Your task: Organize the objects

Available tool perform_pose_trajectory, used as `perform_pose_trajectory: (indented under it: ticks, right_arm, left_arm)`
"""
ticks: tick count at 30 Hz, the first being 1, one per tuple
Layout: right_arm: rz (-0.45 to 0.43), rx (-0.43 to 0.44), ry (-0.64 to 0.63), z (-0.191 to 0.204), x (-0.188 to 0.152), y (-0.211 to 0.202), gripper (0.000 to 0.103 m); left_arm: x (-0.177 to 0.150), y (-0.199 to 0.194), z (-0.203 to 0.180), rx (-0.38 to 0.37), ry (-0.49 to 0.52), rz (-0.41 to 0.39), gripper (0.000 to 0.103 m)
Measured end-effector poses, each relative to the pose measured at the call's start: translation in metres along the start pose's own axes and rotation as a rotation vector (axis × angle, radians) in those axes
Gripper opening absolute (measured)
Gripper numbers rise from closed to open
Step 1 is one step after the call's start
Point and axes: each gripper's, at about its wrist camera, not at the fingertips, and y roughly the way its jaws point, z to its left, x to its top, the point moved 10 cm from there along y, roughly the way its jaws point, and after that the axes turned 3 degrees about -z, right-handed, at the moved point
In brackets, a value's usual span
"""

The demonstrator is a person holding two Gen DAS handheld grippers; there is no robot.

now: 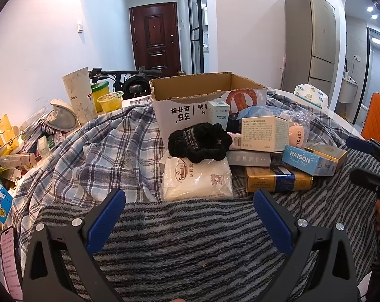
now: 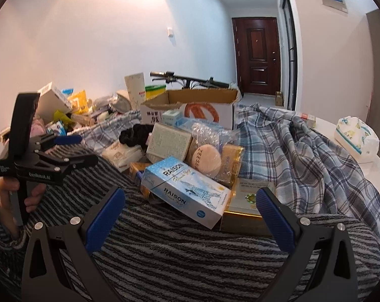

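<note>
Both tongs gape wide and empty: the left tongs (image 1: 189, 198) and right tongs (image 2: 190, 197) hover over a striped blanket (image 1: 190, 239). Just past the left tips lies a white pouch (image 1: 197, 180); ahead of the right, a RAISON box (image 2: 187, 191). Farther off stands an open carton (image 1: 190, 95).

There was one open cardboard box (image 1: 190, 100), one black scrunchie (image 1: 198, 142), one blue RAISON carton (image 2: 187, 191), one white tissue pack (image 1: 197, 180), two draped cloths and two grippers.
</note>
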Motion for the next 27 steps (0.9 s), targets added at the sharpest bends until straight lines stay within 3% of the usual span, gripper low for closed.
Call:
perform_pose_trajectory:
  ticks: [4, 9, 15, 20, 27]
  right_arm:
    - [-0.06, -0.025, 0.052, -0.011, 0.006, -0.011, 0.103]
    - [-0.136, -0.149, 0.125, -0.04, 0.02, -0.036, 0.103]
    - [0.026, -0.327, 0.089, -0.064, 0.015, -0.018, 0.103]
    - [0.187, -0.353, 0.038, -0.066, -0.01, 0.014, 0.103]
    - [0.238, -0.369, 0.096, -0.082, -0.021, 0.019, 0.103]
  left_arm:
    - [0.0, 0.0, 0.0, -0.002, 0.0, -0.002, 0.103]
    - [0.0, 0.0, 0.0, -0.008, 0.0, 0.003, 0.103]
    - [0.001, -0.001, 0.0, -0.01, -0.001, -0.002, 0.103]
    - [0.001, -0.002, 0.0, -0.013, -0.004, -0.001, 0.103]
    - [0.002, -0.003, 0.0, -0.016, -0.006, -0.003, 0.103]
